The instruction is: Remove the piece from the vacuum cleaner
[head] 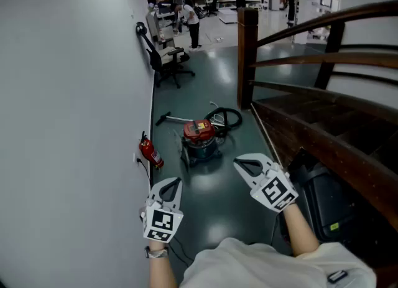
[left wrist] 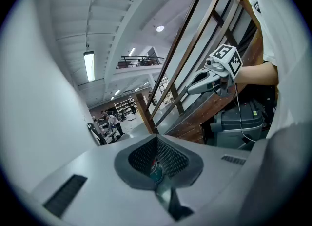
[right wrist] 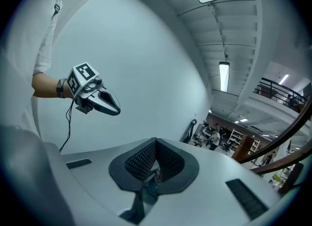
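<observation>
Head view: vacuum cleaner (head: 200, 139) well ahead of both closed jaws

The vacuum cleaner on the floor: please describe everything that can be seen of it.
The vacuum cleaner is a small canister type: a red top, plastic by its look, on a dark blue-grey drum. It stands upright on the glossy dark floor, between the white wall and the wooden stairs. A black hose lies coiled beyond it on the right; a pale tube lies on the floor beyond it on the left. Neither the left gripper nor the right gripper touches it.
</observation>
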Demonstrator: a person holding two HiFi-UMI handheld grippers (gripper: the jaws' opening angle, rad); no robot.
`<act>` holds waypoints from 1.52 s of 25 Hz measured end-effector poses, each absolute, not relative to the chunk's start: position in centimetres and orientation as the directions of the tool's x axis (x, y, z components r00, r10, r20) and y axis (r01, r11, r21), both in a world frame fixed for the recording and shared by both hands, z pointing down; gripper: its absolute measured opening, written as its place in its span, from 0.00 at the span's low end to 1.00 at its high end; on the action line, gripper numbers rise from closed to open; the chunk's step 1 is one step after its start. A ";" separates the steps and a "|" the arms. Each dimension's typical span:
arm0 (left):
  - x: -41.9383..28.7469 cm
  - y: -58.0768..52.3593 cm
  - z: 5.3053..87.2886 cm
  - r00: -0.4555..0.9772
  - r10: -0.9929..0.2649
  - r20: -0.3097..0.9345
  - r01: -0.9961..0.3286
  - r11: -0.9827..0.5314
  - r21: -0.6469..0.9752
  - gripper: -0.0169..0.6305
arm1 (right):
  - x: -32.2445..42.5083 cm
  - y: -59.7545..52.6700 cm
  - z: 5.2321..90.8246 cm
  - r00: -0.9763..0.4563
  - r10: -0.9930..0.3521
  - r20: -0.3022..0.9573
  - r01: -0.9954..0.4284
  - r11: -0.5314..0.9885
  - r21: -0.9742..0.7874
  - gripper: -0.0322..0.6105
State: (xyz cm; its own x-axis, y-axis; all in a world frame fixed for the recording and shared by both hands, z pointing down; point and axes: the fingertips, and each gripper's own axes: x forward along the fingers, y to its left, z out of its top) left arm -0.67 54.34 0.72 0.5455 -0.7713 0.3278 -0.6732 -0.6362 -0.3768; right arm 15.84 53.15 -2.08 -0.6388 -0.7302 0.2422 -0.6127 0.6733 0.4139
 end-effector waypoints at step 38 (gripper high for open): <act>5.0 50.7 1.6 0.496 -0.811 0.309 -0.748 -0.580 -0.321 0.02 | 22.3 49.0 -2.1 -0.697 -0.701 0.150 -0.654 0.707 0.269 0.09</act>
